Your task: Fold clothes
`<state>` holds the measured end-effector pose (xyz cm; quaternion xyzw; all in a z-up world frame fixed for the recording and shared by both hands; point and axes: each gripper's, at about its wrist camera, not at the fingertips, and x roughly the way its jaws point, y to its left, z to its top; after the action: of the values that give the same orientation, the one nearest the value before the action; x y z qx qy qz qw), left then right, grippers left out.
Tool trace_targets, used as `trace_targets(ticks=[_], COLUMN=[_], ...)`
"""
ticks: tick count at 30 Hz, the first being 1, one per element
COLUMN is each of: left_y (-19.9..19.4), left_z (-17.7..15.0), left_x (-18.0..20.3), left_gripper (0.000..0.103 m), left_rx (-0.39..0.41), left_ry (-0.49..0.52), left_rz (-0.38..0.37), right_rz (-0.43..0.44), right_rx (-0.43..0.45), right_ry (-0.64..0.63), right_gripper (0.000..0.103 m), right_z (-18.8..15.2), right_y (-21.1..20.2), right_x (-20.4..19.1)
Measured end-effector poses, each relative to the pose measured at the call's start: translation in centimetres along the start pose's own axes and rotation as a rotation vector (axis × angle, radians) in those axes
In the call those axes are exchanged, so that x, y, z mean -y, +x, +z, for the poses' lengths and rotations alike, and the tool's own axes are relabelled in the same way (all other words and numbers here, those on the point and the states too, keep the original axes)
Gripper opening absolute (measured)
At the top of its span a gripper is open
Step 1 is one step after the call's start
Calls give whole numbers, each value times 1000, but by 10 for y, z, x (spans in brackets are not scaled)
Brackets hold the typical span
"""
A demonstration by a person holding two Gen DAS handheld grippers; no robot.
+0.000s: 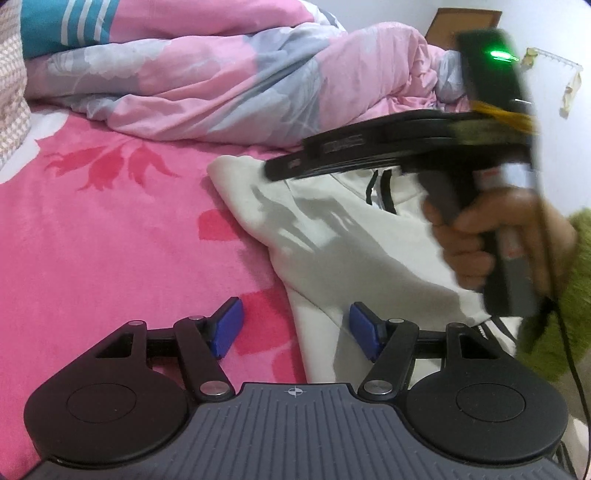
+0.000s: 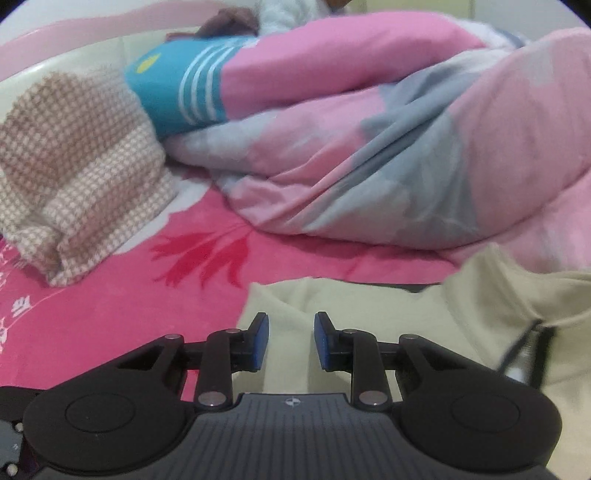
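Observation:
A cream-white garment (image 1: 332,236) with black trim lies spread on the pink flowered sheet (image 1: 110,240). My left gripper (image 1: 295,326) is open and straddles its near left edge; one blue pad is over the sheet, the other over the cloth. The right gripper (image 1: 275,170), blurred and seen side-on, hovers over the garment's far corner, held by a hand (image 1: 480,236) in a green fuzzy sleeve. In the right wrist view, that gripper (image 2: 291,339) has its jaws narrowed with a gap between them. The cream garment (image 2: 369,306) lies below the pads, and nothing is pinched.
A bunched pink-and-grey duvet (image 2: 369,147) runs along the far side of the bed. A brown checked cloth (image 2: 74,166) and a blue striped pillow (image 2: 177,88) lie at the left. A brown board (image 1: 461,22) leans on the wall.

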<state>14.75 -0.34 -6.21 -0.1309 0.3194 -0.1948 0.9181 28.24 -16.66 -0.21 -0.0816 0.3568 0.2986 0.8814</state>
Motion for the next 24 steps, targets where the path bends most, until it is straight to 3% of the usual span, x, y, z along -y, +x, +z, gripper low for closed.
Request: trace_targets(ticks=[4,8,11,15,19,24], left_y=[-1,-2,-3,-3,-3,-2], left_z=[-3,-3,-1,0,1,2], left_x=[0,-3,-7,-10,-12,-16], left_gripper=[64,65,65,65,66,68], left_rx=[5,9,14,18,20,23], left_ry=[-1,-12,-33,-56,-72,-92], left_rz=[-7,-21,-35,-47,-56,-73], right_rz=[-2,1,-35,-174,-329,-309], right_rx=[-40,18,107,260,290,213], right_ry=[53,247,362,455,509,522], right_gripper=[29,29,29,30,30,30], right_z=[5,15,9,-21,-70,-137], right_y=[46,42,-7,-112,-201,-216], right_x=[2,26,57,115,168,194])
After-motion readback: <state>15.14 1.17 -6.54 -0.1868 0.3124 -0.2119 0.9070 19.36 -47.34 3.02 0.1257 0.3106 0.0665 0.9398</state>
